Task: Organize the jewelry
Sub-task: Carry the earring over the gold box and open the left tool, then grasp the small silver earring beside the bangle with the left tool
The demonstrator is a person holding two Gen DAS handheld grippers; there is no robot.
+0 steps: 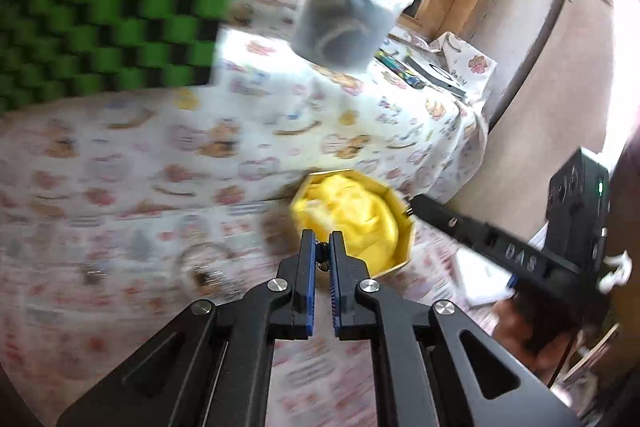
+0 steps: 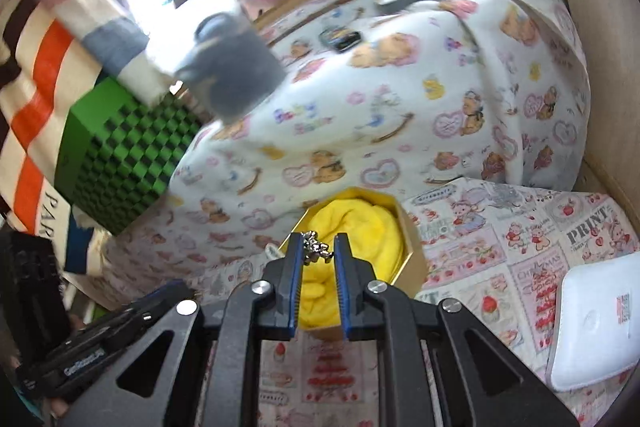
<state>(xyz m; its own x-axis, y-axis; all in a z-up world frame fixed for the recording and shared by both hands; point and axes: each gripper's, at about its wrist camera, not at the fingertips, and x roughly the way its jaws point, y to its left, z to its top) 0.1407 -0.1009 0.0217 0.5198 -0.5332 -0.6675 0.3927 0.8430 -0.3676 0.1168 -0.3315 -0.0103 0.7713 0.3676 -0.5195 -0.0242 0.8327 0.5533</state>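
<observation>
Jewelry: a small silver trinket [image 2: 316,249] sits pinched between the blue pads of the right gripper [image 2: 317,247], held above the near rim of the yellow box.
Second piece: a small gold-toned bit [image 1: 322,257], blurred, shows between the fingers of the left gripper [image 1: 321,245]; the kind of piece cannot be told.
Right gripper: narrow, closed on the silver trinket.
Left gripper: narrow, closed on the gold-toned bit, just at the near edge of the box.
Box: a gold-sided, many-cornered box [image 2: 412,251] lined with crumpled yellow cloth [image 2: 360,227], open, standing on the printed tablecloth [image 2: 520,251].
Loose items: a ring-like shape [image 1: 204,259] lies on the cloth left of the box, too blurred to name.
Around: a green and black chequered block [image 2: 120,155] stands far left, a grey jar with a white lid [image 1: 344,15] behind, a white pouch [image 2: 596,323] at right.
</observation>
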